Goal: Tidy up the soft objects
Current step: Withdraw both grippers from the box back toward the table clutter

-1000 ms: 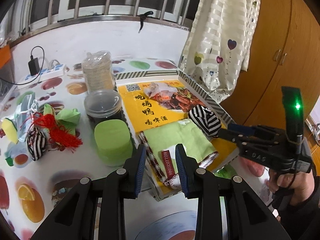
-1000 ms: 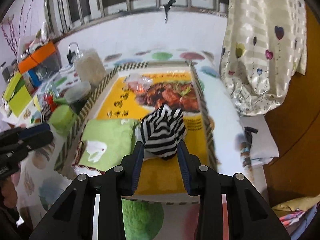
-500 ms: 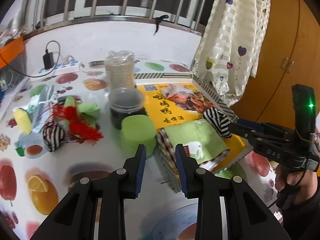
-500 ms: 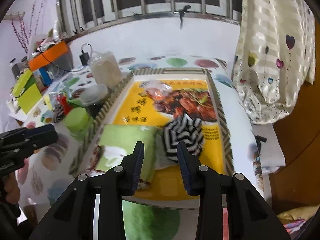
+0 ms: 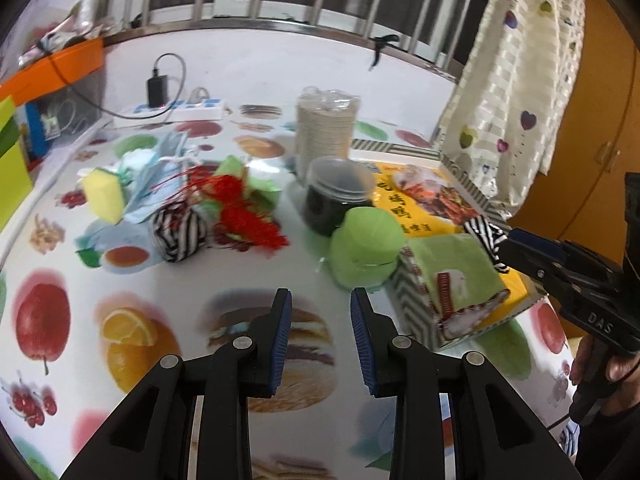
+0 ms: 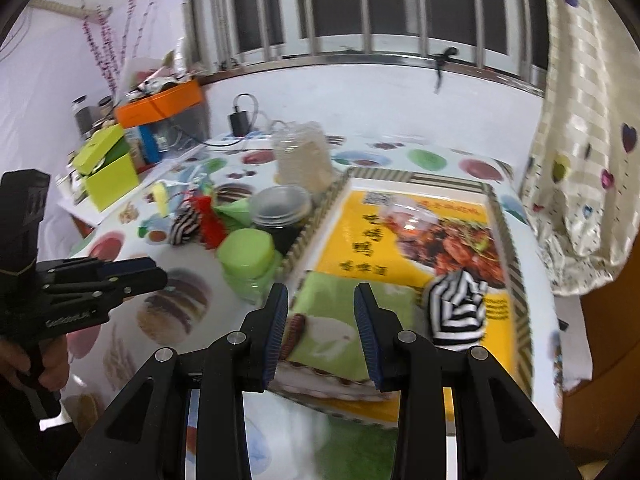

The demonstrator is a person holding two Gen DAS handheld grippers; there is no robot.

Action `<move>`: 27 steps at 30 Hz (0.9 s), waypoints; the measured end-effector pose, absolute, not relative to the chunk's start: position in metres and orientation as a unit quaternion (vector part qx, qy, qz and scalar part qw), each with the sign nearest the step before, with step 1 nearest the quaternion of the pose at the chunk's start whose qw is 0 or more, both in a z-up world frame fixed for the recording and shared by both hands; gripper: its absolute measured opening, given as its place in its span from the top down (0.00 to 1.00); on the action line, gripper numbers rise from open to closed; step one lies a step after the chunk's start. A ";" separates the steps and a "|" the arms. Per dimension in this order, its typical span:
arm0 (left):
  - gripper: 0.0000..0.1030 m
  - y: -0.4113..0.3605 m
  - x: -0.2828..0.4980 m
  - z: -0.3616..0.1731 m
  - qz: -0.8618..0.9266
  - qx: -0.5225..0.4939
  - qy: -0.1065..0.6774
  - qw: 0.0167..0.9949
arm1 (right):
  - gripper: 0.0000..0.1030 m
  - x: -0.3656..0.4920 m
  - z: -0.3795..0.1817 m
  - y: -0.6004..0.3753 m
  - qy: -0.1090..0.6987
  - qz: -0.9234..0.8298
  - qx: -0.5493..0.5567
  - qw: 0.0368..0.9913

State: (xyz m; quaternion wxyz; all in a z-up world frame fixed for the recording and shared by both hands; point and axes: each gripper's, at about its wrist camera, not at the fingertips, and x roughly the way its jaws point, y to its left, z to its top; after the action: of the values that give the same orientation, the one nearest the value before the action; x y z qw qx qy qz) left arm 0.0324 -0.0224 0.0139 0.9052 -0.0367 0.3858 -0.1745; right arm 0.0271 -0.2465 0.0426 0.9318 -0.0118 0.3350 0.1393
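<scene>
A folded green towel point(image 6: 352, 316) point(image 5: 452, 268) and a black-and-white striped sock ball point(image 6: 456, 312) point(image 5: 486, 236) lie in the yellow printed tray point(image 6: 416, 232) point(image 5: 516, 280). On the fruit-print table a second striped sock ball point(image 5: 180, 232) point(image 6: 184, 228) sits in a pile with a red tassel point(image 5: 240, 208), a yellow sponge point(image 5: 104, 196) and blue and green cloths. My left gripper point(image 5: 320, 328) hovers open and empty over bare table, short of the pile. My right gripper point(image 6: 320, 328) is open and empty above the towel.
A green lidded cup point(image 5: 364, 248), a dark-filled plastic tub point(image 5: 336, 196) and a stack of wrapped discs point(image 5: 326, 128) stand between pile and tray. A power strip point(image 5: 172, 110) and boxes point(image 6: 108, 168) sit at the back left. A curtain point(image 6: 580, 160) hangs on the right.
Both grippers drew back and swung left: the left one now faces the pile instead of the towel, and the right one left the striped sock ball, which stays in the tray.
</scene>
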 end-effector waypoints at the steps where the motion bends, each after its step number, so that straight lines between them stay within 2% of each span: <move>1: 0.72 -0.020 0.032 0.013 -0.173 -0.038 0.385 0.906 | 0.65 0.027 0.043 -0.242 0.334 0.146 -0.015 0.931; 4: 0.72 -0.013 0.031 0.011 -0.162 -0.044 0.387 0.907 | 0.62 0.024 0.043 -0.235 0.330 0.158 -0.019 0.930; 27: 0.72 0.011 0.035 0.006 -0.127 -0.061 0.390 0.910 | 0.62 0.027 0.046 -0.199 0.338 0.199 -0.031 0.919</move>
State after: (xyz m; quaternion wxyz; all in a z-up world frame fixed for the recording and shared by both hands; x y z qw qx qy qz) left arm 0.0349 0.0112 0.0064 0.9097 -0.0610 0.3905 -0.1272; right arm 0.0273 -0.1987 0.0465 0.9194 -0.0308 0.3376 0.1993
